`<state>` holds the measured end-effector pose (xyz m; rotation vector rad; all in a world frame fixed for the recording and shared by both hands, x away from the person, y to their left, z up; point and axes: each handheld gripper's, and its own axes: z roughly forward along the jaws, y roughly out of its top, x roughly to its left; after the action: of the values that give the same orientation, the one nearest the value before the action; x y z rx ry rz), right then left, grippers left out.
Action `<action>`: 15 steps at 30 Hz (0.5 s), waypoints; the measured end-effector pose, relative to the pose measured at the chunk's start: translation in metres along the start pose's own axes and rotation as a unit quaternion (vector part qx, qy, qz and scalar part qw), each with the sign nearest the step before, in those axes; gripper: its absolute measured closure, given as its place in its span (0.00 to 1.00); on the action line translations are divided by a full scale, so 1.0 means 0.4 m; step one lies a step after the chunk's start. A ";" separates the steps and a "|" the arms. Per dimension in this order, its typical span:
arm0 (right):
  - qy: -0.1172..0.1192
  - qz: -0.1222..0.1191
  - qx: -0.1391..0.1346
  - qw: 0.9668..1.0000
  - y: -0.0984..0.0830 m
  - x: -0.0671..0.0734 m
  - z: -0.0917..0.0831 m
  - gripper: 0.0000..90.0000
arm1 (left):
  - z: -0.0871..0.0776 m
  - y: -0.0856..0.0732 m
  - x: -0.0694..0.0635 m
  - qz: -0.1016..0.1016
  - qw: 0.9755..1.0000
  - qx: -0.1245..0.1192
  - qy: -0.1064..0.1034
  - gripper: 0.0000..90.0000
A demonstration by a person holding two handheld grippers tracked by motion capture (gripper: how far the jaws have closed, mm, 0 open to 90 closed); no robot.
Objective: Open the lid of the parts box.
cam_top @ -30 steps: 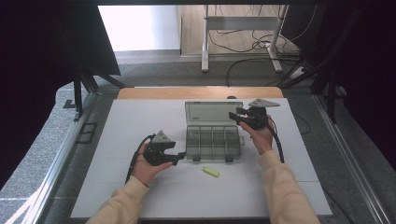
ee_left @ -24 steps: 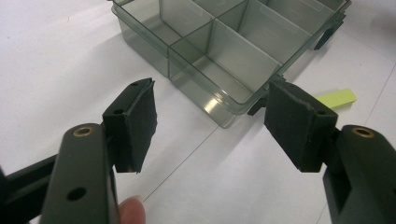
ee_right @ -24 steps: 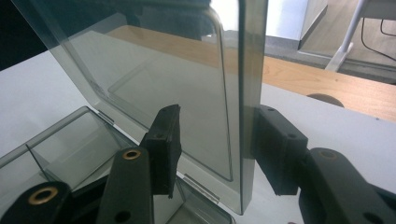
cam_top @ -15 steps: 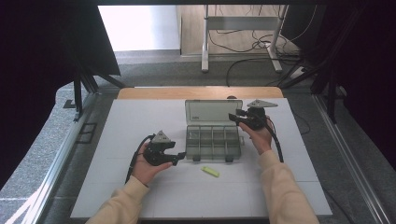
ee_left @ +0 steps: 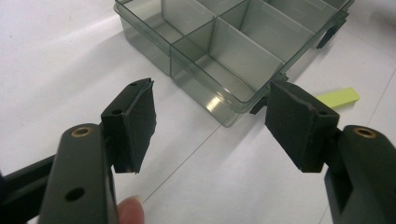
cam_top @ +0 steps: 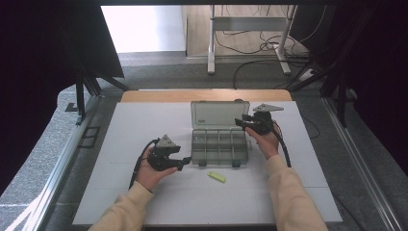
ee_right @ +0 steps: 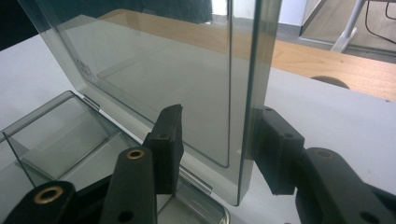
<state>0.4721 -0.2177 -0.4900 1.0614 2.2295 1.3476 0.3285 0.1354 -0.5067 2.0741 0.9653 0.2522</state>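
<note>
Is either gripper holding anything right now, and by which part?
Right gripper straddles the box lid at its side edge; contact unclear. Left gripper holds nothing.

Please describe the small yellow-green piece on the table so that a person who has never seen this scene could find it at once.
Start from the white table and find the clear grey compartment box with its lid raised, near the middle. Just in front of the box's near edge, apart from it, lies the small flat yellow-green piece. It is the only brightly coloured thing there.
</note>
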 end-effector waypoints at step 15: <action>-0.003 0.005 0.009 1.000 -0.010 -0.010 0.013 0.63 | 0.000 -0.001 0.000 -0.002 1.000 0.001 0.000 0.38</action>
<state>0.4763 -0.2184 -0.4965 1.0833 2.2384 1.3305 0.3284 0.1357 -0.5071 2.0743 0.9696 0.2505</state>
